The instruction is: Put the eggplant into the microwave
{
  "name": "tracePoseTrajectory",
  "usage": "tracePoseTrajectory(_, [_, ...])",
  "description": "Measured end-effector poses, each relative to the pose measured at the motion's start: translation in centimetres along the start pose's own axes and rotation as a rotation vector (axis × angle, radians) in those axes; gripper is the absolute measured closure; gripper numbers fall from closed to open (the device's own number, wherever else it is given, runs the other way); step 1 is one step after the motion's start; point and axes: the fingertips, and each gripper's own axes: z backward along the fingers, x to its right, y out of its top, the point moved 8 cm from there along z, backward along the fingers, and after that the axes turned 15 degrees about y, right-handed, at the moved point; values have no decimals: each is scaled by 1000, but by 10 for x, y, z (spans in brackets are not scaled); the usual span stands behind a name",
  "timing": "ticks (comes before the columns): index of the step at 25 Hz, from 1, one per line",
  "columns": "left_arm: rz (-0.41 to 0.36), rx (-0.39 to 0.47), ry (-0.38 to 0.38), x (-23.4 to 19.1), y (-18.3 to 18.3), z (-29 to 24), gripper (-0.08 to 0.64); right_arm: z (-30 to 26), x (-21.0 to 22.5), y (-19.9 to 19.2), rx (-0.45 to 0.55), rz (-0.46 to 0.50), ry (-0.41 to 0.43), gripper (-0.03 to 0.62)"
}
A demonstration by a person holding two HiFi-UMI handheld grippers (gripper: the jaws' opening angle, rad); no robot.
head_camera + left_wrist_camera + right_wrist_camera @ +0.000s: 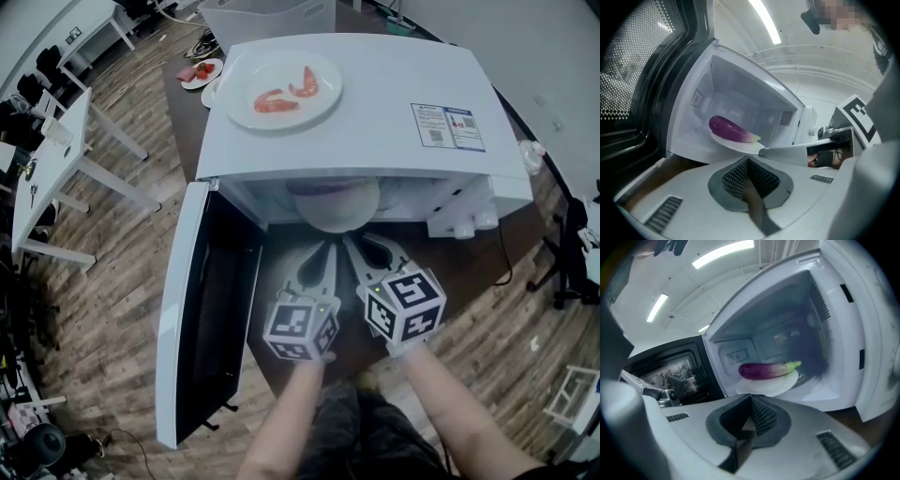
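Observation:
The purple eggplant (729, 129) (766, 370) lies on a white plate (740, 144) (771, 386) inside the open white microwave (375, 103). From the head view only the plate's front rim (333, 214) and a sliver of the eggplant (328, 186) show under the microwave's top. The microwave door (202, 319) hangs wide open at the left. Side by side just in front of the opening, my left gripper (328, 248) (749, 161) and my right gripper (356, 246) (751, 399) are both shut on nothing and point at the plate.
On top of the microwave rests a white plate with red shrimp-like pieces (281, 89). A small plate of red food (200, 71) and a white bin (267, 14) stand behind it. The microwave sits on a dark table (487, 272). White desks (56, 159) stand to the left.

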Motion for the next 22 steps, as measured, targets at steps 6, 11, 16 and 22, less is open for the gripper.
tracePoseTrajectory(6, [11, 21, -4, 1, 5, -6, 560, -7, 1, 2, -20, 56, -18, 589])
tracePoseTrajectory(11, [10, 30, 1, -1, 10, -12, 560, -11, 4, 4, -22, 70, -27, 589])
tracePoseTrajectory(16, [17, 24, 13, -6, 14, -19, 560, -15, 10, 6, -21, 58, -33, 589])
tracePoseTrajectory(22, [18, 20, 17, -6, 16, -29, 560, -16, 20, 8, -7, 31, -44, 589])
